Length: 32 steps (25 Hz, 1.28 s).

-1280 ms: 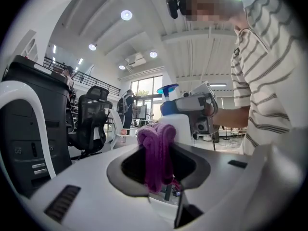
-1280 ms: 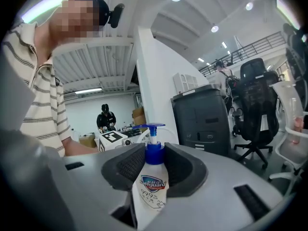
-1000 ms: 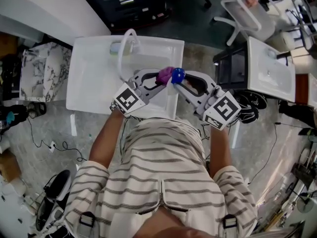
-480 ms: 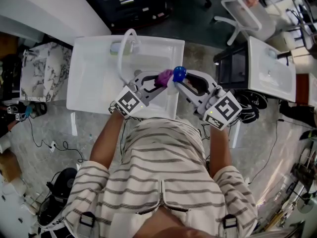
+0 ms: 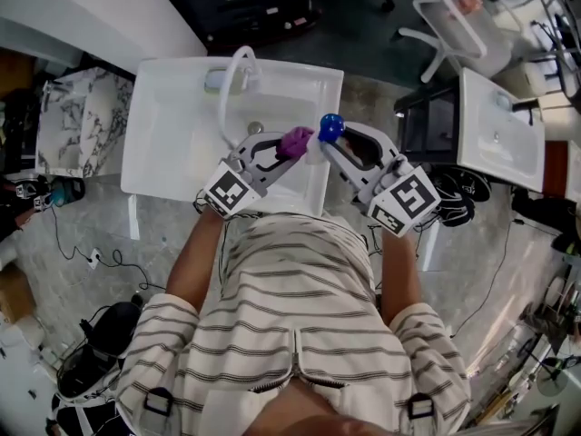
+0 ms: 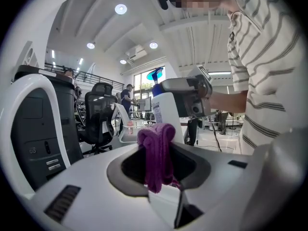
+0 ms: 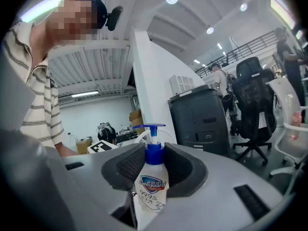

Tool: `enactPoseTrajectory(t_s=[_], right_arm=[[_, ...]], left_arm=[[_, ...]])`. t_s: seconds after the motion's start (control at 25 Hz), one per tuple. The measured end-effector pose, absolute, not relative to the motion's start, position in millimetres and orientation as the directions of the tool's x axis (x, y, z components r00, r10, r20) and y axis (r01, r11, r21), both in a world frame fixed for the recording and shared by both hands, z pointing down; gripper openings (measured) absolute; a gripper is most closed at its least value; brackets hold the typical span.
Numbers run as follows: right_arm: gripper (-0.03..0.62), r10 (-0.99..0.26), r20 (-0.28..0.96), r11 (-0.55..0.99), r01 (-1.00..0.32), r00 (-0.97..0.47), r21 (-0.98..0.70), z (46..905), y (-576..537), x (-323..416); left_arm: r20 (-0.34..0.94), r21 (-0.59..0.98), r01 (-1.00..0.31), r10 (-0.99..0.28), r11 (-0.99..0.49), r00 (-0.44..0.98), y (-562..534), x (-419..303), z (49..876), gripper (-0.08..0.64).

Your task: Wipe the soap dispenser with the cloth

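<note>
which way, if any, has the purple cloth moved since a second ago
Yes, a little. Judged against the sink's right rim in the head view, the cloth has drifted left and toward the person, away from the soap bottle.

Open-plan lab/office floor. Two free-standing white sink units parked on bare grey floor, loose cables trailing alongside. Black swivel chairs and a tall black equipment cabinet behind. High ceiling with recessed spotlights, mezzanine railing, person standing at a desk further back.
</note>
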State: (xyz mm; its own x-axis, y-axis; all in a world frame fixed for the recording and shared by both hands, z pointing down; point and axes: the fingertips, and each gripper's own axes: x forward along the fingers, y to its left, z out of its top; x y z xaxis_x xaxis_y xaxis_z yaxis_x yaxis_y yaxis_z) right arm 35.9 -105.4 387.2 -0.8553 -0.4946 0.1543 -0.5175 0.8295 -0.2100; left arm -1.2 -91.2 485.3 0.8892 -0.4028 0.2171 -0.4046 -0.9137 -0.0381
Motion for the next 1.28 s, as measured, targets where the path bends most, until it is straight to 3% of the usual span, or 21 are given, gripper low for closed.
enactPoseTrajectory(t_s=[0.48,1.28], right_arm=[[0.133,-0.619,0.189,0.735,-0.647,-0.762,-0.205,408,-136,36],[0.133,-0.773,0.321,0.525,-0.836,-0.547,-0.159,524,-235,19]], left_arm=[[0.092,0.106,-0.592,-0.585,-0.799,0.806,-101,-28,470,0.114],[0.142,0.162,-0.736,-0.723,-0.657,0.676,-113,-55,489,0.115]])
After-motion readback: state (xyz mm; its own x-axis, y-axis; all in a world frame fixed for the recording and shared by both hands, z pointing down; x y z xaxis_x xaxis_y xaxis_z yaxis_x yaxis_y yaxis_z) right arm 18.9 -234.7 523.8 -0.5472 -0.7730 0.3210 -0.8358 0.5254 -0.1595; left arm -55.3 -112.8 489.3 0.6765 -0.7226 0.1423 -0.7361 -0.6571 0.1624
